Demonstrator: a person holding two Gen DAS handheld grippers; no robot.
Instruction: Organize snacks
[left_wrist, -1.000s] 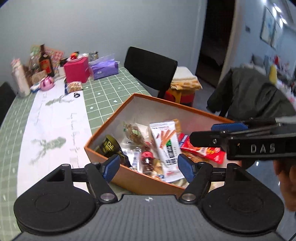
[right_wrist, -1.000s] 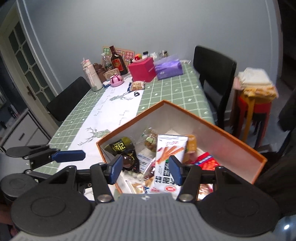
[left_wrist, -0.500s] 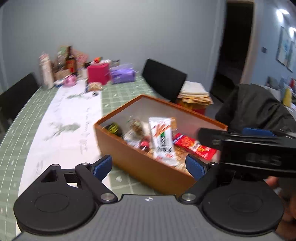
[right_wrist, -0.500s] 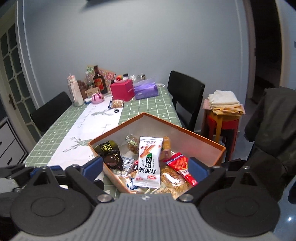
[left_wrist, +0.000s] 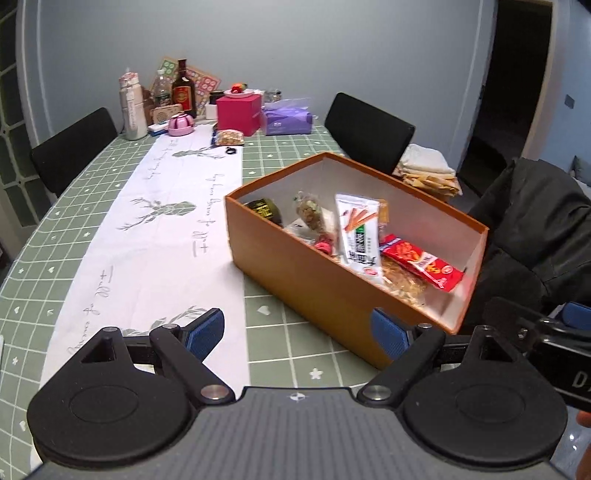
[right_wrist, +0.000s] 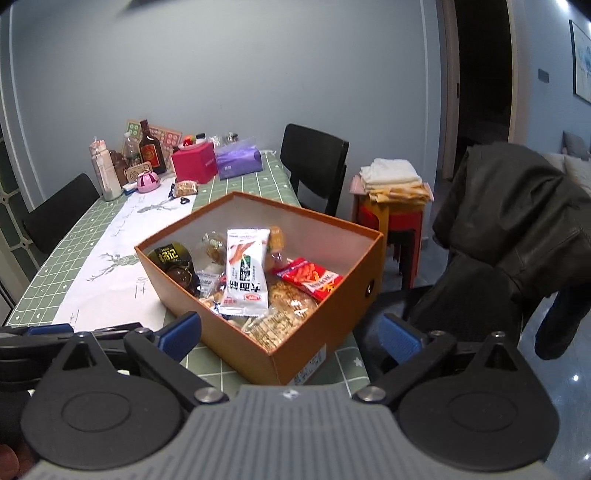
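Orange cardboard fills the left wrist view: the box (left_wrist: 325, 291) sits on the near right part of the green checked table (left_wrist: 66, 221), with flat sides and sharp corners. A second ago we were right over the snacks; now we have backed away and see the whole box. Our left gripper (left_wrist: 297, 334) has just been opening and is now wide, with nothing between its blue pads. We think the snacks are all packed, so the job looks nearly done. A white packet (left_wrist: 358, 232) stands tall in the box, and a shiny red packet (left_wrist: 424, 264) leans beside it.

In the right wrist view, our right gripper (right_wrist: 290, 332) has also just been opening. It is wide and empty, with the near corner of the box in front of it. A crinkly clear bag of crackers (right_wrist: 284, 310) lies near, and a dark round pack (right_wrist: 173, 258) sits at the far left. A soft black jacket (right_wrist: 517, 221) hangs on the right.
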